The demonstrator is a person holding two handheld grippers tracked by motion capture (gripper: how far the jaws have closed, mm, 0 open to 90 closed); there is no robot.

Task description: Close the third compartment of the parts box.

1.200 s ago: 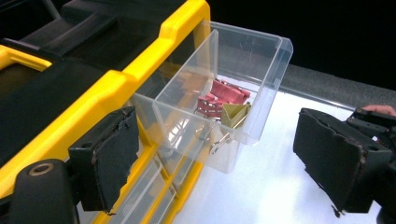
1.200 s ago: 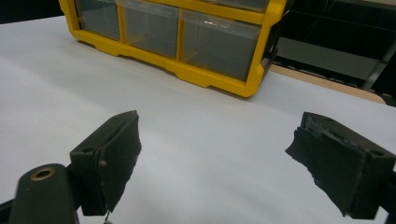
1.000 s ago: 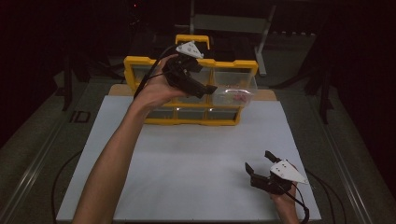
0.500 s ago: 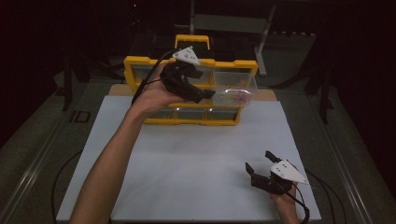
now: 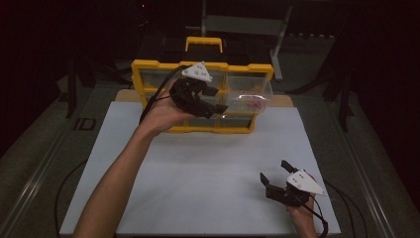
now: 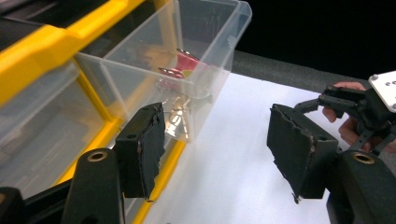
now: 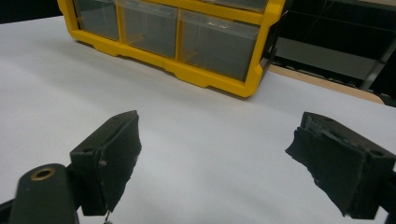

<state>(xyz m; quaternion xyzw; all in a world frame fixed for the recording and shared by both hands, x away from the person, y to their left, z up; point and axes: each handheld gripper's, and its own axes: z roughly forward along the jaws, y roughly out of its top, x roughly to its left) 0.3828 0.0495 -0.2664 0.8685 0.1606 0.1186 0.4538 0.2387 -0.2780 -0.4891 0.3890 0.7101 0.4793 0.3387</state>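
Left gripper agape beside pulled-out drawer — red bits, perhaps

Both black grippers, left gripper and right gripper, carry grey three-cornered plates, trailing black cables and rough-edged padded jaws.

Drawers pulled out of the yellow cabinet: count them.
1. The clear drawer sticks out at the yellow cabinet's right side, just beyond the left gripper; the arm may hide others.
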